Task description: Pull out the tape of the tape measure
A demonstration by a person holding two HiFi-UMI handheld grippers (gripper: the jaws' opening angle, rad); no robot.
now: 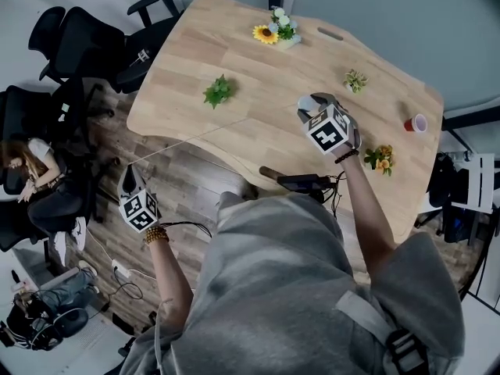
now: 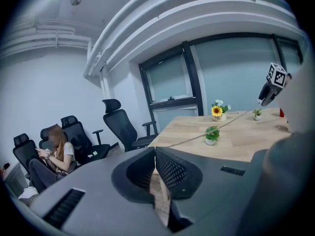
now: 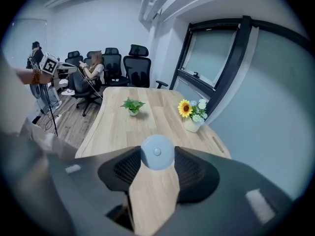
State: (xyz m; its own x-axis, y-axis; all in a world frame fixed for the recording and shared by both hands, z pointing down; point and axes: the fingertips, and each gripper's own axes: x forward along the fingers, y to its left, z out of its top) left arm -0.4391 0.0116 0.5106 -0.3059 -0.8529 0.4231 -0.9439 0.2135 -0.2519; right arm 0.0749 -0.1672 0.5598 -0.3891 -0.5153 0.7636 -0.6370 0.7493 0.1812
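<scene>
While the left gripper [image 2: 154, 151], low at the left of the head view and out past the table's edge, has its jaws pressed together on the end of the tape [image 1: 209, 133], the pull-out step looks to be under way. From those jaws the thin tape runs up and to the right, over the floor and across the near corner of the wooden table [image 1: 234, 45]. It is taut enough to show as a straight pale line. It ends at the right gripper [image 3: 157, 157], just right of the head view's centre and above the tabletop. That gripper is clamped with its jaws wide on the round, pale blue tape measure case [image 3: 157, 150], which sits squarely between the pads.

Judging by the span between the two tools, a good length is already out.

The next move calls for drawing the two hands further apart along the tape's own line. The case should be held steady and the pinch on the tape's end kept firm, since a slip would likely let the tape snap back.

Beyond the tape stands a small green plant [image 1: 219, 91], and further up a sunflower pot [image 1: 275, 31]. A red cup [image 1: 416, 123] sits near the right edge. At the upper left are office chairs [image 1: 78, 37] and a seated person [image 1: 31, 170].
</scene>
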